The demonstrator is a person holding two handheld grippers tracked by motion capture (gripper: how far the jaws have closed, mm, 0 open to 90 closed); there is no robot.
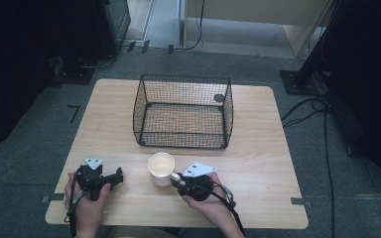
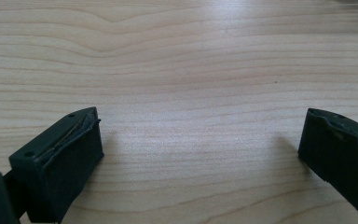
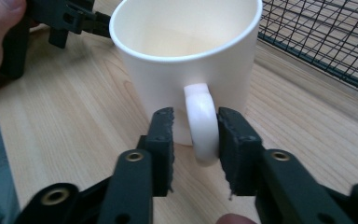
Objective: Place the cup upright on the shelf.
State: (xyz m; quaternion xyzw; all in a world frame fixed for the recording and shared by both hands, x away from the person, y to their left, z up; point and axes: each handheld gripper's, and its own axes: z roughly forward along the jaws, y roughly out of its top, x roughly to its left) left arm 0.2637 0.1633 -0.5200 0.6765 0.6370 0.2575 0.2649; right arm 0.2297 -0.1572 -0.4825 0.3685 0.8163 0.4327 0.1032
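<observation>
right tool [image 3: 195,135]: jaws flank mug [image 3: 186,60] handle, small gaps | left tool [image 2: 200,154]: wide open over table [image 2: 191,60]

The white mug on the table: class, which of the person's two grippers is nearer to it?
Right. The right gripper has its jaws on either side of the white mug's handle. The left gripper rests apart on the table, jaws open over bare wood.

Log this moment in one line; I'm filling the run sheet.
right tongs: astride white ceramic mug handle | left tongs: open, idle | black wire basket: empty
</observation>
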